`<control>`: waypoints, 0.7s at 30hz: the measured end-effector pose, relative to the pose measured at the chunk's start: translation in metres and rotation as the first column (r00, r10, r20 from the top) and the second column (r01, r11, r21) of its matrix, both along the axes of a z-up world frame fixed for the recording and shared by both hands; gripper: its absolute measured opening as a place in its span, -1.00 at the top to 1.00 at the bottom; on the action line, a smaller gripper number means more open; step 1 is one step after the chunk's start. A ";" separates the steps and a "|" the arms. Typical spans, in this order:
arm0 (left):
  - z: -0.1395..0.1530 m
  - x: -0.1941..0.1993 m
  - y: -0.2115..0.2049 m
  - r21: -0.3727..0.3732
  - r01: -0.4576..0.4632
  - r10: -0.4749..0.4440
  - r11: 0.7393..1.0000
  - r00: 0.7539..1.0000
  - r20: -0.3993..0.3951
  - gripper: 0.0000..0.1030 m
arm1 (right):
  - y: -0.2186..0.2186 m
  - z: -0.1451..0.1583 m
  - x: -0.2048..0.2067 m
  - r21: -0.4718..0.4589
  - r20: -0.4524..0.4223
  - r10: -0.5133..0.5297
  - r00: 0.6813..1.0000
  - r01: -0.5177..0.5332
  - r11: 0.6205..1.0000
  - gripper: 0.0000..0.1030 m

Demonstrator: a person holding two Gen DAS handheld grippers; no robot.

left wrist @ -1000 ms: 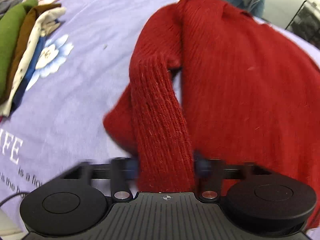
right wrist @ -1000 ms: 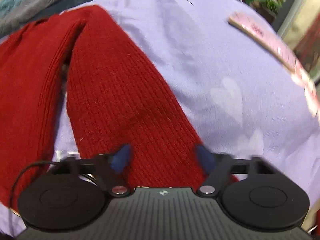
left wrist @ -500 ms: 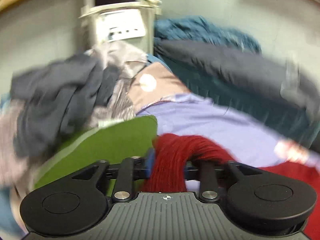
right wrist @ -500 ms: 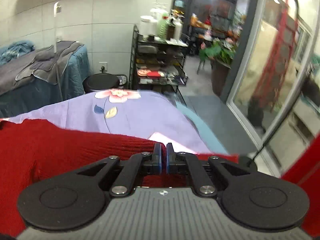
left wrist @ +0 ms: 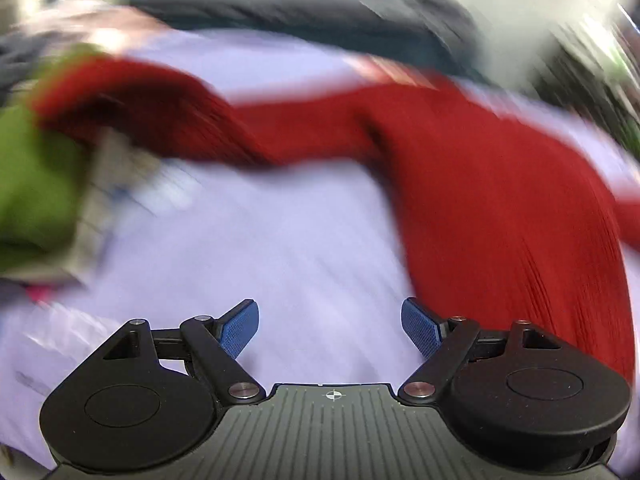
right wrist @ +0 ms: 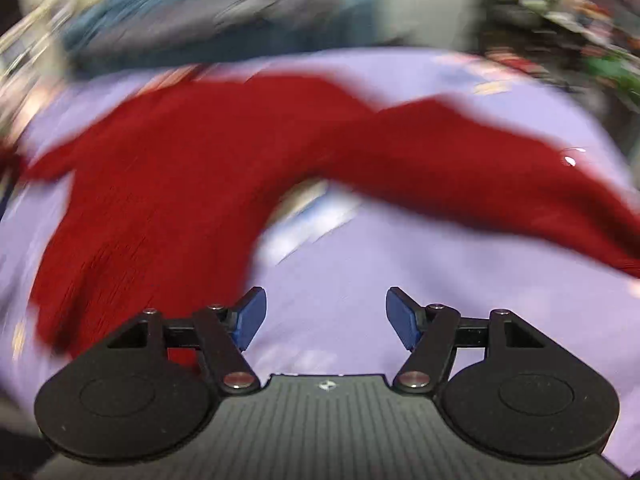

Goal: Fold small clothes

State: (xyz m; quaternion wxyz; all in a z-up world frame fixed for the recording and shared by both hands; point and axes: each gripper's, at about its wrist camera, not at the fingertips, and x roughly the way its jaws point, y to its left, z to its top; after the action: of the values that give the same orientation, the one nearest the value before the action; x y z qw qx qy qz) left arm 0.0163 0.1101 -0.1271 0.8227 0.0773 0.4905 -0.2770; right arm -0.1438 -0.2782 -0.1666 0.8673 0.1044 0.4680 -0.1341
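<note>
Bedcover: the pale lilac cloth bedcover [left wrist: 304, 240] is the ground for everything here; places below are given against it.
Sweater: the red ribbed knit sweater [left wrist: 500, 200] lies spread on the bedcover, body toward the right of the left wrist view, one sleeve reaching left toward the far edge; in the right wrist view [right wrist: 168, 184] the body sits left and a sleeve runs off to the right.
Risk, sleeves: both sleeves look flung out rather than laid flat — a fold started from here would likely come out skewed or bunched.
Risk, neighbour pile: the left sleeve's end lies by the green folded garment [left wrist: 36, 184] at the bedcover's left edge; a sweep there could drag that piece out of order.
Left gripper: the left gripper [left wrist: 330, 328] hangs over bare bedcover, blue pads spread wide, nothing between them.
Right gripper: the right gripper [right wrist: 325, 316] has just been opening; its pads stand apart over bare bedcover, empty, the sweater's hem just to its left.
Hard to make out: heavy motion blur smears both views — the sleeve cuffs, the knit's creases and the heaped cloth beyond the bedcover cannot be read.
Cut off: the right sleeve's end leaves the frame.
</note>
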 end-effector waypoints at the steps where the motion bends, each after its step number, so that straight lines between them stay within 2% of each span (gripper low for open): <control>1: -0.010 -0.018 -0.008 0.012 0.055 -0.055 0.998 0.998 -0.025 -1.00 | 0.017 -0.008 0.002 0.004 -0.015 0.078 0.997 -0.078 0.997 -0.37; 3: -0.026 -0.046 -0.022 0.020 0.158 -0.157 0.987 0.986 -0.063 -1.00 | 0.037 -0.022 0.006 0.082 -0.056 0.179 0.982 -0.174 0.981 -0.37; 4: -0.033 -0.058 -0.029 0.023 0.178 -0.176 0.984 0.983 -0.054 -1.00 | 0.043 -0.028 0.008 0.114 -0.074 0.214 0.974 -0.205 0.972 -0.36; 5: -0.038 -0.063 -0.034 0.029 0.183 -0.182 0.983 0.983 -0.032 -1.00 | 0.049 -0.035 0.009 0.108 -0.085 0.231 0.969 -0.222 0.969 -0.35; 8: -0.049 -0.063 -0.054 0.008 0.164 -0.164 0.986 0.985 0.053 -1.00 | 0.050 -0.046 0.020 0.123 -0.083 0.201 0.976 -0.190 0.974 -0.35; 10: -0.052 -0.056 -0.076 -0.003 0.195 -0.194 0.981 0.978 0.075 -1.00 | 0.051 -0.051 0.031 0.133 -0.063 0.184 0.981 -0.175 0.976 -0.39; 11: -0.054 -0.053 -0.090 0.009 0.214 -0.214 0.977 0.973 0.081 -1.00 | 0.052 -0.055 0.037 0.126 -0.067 0.183 0.981 -0.174 0.977 -0.35; 12: -0.055 -0.051 -0.101 0.028 0.237 -0.239 0.971 0.966 0.096 -1.00 | 0.052 -0.057 0.043 0.126 -0.069 0.170 0.983 -0.161 0.979 -0.28; 13: -0.054 -0.049 -0.109 0.038 0.260 -0.263 0.965 0.959 0.103 -1.00 | 0.051 -0.057 0.047 0.139 -0.066 0.139 0.988 -0.129 0.982 -0.07; 14: -0.052 -0.047 -0.111 0.038 0.277 -0.279 0.960 0.955 0.100 -1.00 | 0.049 -0.056 0.049 0.159 -0.062 0.112 0.992 -0.101 0.982 0.36; 15: -0.048 -0.043 -0.114 0.030 0.282 -0.283 0.959 0.955 0.091 -0.97 | 0.046 -0.054 0.050 0.198 -0.053 0.089 0.995 -0.077 0.977 0.58; 16: -0.043 -0.040 -0.113 0.011 0.278 -0.278 0.960 0.958 0.076 -0.46 | 0.042 -0.051 0.051 0.232 -0.051 0.064 0.997 -0.050 0.971 0.59; 18: -0.024 -0.036 -0.109 0.002 0.255 -0.254 0.967 0.964 0.080 -0.36 | 0.032 -0.033 0.047 0.265 -0.030 0.041 0.999 -0.031 0.964 0.61; 21: 0.030 -0.031 -0.097 0.044 0.270 -0.273 0.962 0.947 0.167 -0.28 | 0.020 0.013 0.033 0.242 0.007 0.047 0.999 -0.047 0.969 0.64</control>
State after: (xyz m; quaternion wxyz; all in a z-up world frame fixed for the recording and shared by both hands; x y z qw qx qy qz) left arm -0.0147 0.0133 -0.0975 0.8150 0.1762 0.4053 -0.3746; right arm -0.1110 -0.2579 -0.1541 0.8512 0.1981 0.4828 -0.0554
